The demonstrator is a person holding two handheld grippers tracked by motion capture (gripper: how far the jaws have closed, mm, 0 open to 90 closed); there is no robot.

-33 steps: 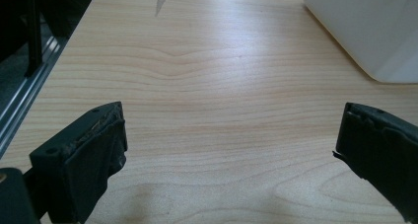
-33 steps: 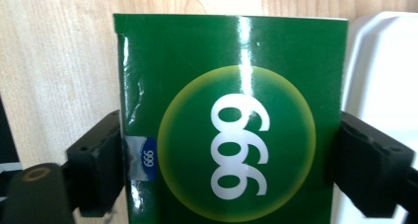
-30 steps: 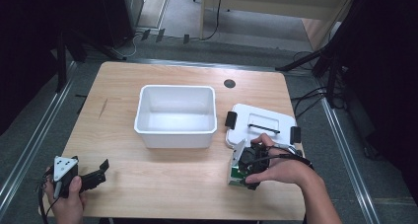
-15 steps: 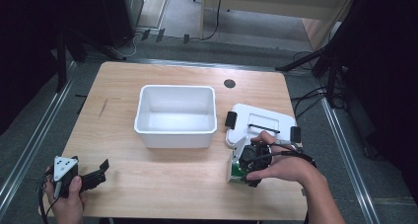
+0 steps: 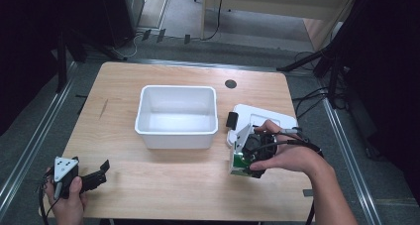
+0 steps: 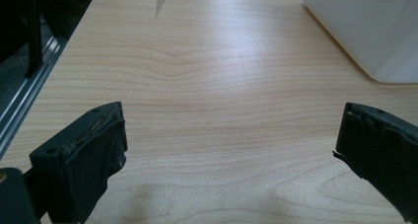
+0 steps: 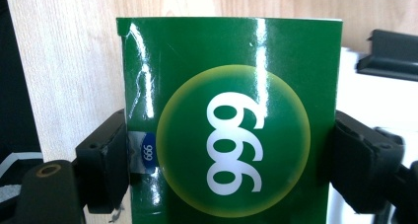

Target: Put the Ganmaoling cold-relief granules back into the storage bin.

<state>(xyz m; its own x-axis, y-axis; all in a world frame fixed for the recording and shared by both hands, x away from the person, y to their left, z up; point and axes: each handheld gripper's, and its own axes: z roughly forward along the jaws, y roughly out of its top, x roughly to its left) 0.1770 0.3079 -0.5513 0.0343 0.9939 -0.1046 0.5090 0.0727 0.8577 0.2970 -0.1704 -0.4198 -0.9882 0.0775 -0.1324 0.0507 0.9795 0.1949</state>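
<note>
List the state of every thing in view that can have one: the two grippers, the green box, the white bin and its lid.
Right gripper: shut on the green cardboard box, one jaw at each side.
Green cardboard box: clamped in the right gripper.
Left gripper: open, nothing between the jaws, over bare wood.
White plastic bin: upright, uncovered, looks empty.
White lid with black latches: off the bin, flat on the wooden table beside it.

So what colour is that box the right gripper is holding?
The box is glossy green, with a yellow-green circle bearing white numerals; the right gripper view shows it best.
</note>
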